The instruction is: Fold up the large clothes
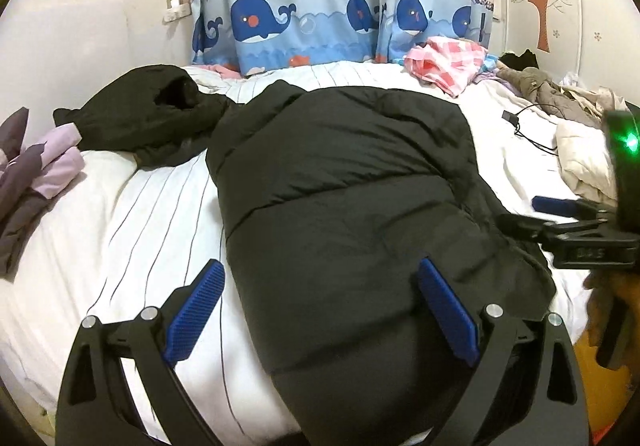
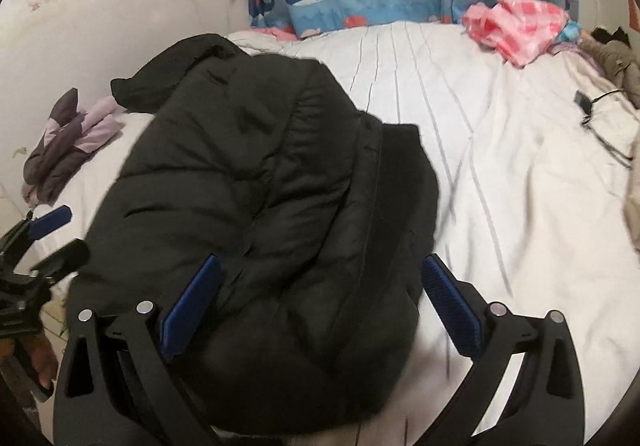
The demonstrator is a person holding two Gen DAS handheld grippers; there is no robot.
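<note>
While both my claws hang released, left claw point(image 1: 320, 310) and right claw point(image 2: 320, 306), the black puffer jacket point(image 1: 344, 181) lies bunched lengthwise on the bed point(image 1: 160, 213), near edge between their fingers for gathering another fold.

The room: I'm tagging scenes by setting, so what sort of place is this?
Most likely a child's bedroom in a home. A bed with striped white bedding fills the view, whale-print curtains hang behind it, and a tree decal decorates the wall. A black jacket lies on the bed.
</note>
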